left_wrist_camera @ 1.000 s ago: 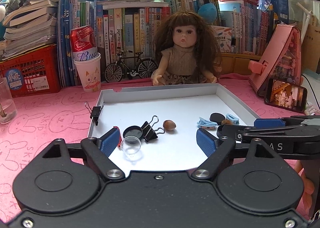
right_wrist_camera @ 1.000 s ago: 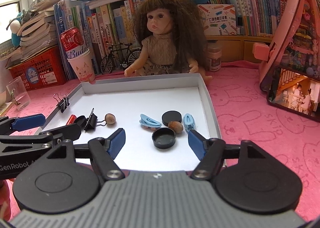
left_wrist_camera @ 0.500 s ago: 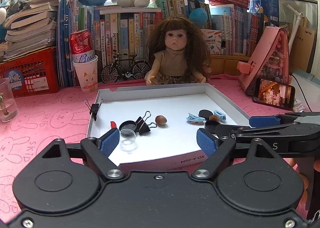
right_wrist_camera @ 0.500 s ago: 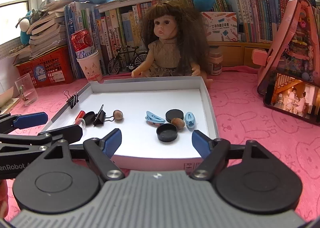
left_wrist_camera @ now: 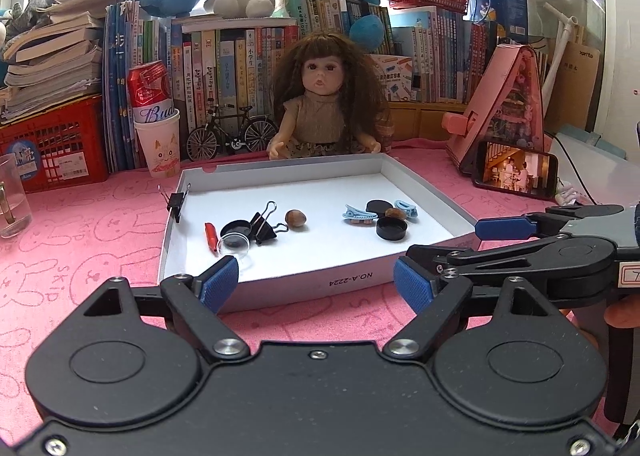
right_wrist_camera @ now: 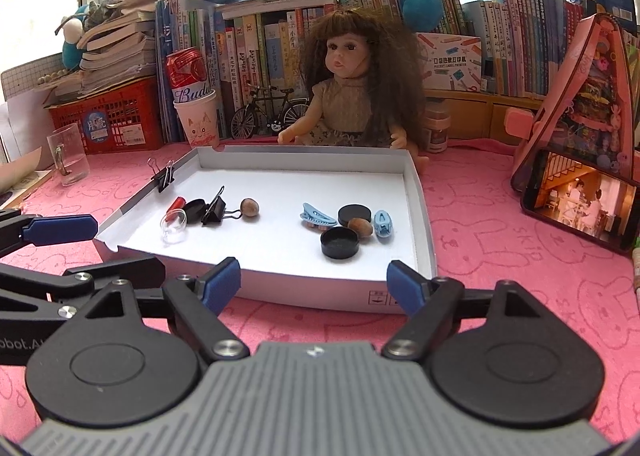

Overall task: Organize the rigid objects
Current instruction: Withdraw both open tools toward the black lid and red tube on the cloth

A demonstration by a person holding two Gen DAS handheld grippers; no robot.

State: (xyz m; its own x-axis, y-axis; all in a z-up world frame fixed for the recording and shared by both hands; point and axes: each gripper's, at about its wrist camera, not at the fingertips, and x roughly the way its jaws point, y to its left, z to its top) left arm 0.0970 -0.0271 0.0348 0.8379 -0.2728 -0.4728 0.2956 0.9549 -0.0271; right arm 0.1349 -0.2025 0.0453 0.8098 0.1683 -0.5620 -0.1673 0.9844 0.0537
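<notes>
A white tray (left_wrist_camera: 348,280) (right_wrist_camera: 424,216) lies on the pink cloth. Its left group holds a black binder clip (left_wrist_camera: 264,226) (right_wrist_camera: 214,210), a red tube (left_wrist_camera: 210,236), a clear lid (left_wrist_camera: 234,244), a black cap (left_wrist_camera: 236,228) and a nut (left_wrist_camera: 296,218) (right_wrist_camera: 250,208). To the right lie two blue hair clips (right_wrist_camera: 318,216) (right_wrist_camera: 383,226), a black disc (right_wrist_camera: 354,214), a second nut (right_wrist_camera: 360,225) and a black cap (left_wrist_camera: 391,228) (right_wrist_camera: 340,242). Another binder clip (left_wrist_camera: 176,204) grips the left rim. My left gripper (left_wrist_camera: 316,284) and right gripper (right_wrist_camera: 313,282) hover open and empty before the tray's front wall.
A doll (left_wrist_camera: 324,112) sits behind the tray, with a model bicycle (left_wrist_camera: 232,132), a can in a paper cup (left_wrist_camera: 156,124) and shelved books behind. A glass mug (left_wrist_camera: 12,196) stands at the left. A pink toy house (left_wrist_camera: 508,108) and a phone (left_wrist_camera: 516,174) stand at the right.
Both grippers have drawn back from over the tray to in front of its near wall. The right jaws stand slightly wider. Nothing in the tray has moved.
</notes>
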